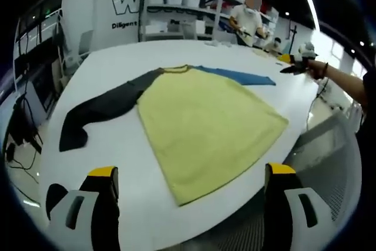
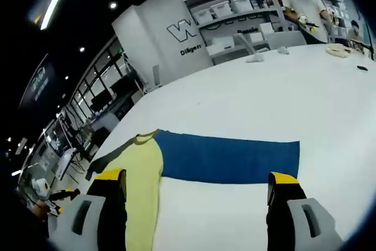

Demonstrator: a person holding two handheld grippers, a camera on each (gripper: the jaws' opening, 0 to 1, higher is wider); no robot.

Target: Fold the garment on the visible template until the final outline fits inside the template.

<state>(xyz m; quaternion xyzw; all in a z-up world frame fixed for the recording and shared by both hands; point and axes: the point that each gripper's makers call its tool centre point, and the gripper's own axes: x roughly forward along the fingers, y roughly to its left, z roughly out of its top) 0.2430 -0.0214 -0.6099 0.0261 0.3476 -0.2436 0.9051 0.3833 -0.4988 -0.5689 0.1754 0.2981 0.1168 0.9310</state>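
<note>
Left gripper view takes in the white counter with the garment spread flat across it: a yellow-green body, a dark sleeve trailing toward the far left edge, and the blue template showing past the collar on the far side. The hem lies toward the near edge, so the long axis runs from the left gripper up to the collar, with the hem corner just ahead of its fingers. Those fingers stand spread and hold nothing. Right gripper view looks from the other side: the template lies as a long blue rectangle across the counter, its left end touching or tucked beneath the yellow collar. The right gripper hangs over it with fingers spread and empty. Most of the cloth lies outside the blue. Judging from this, the left gripper is nearer the hem, the right nearer the collar
</note>
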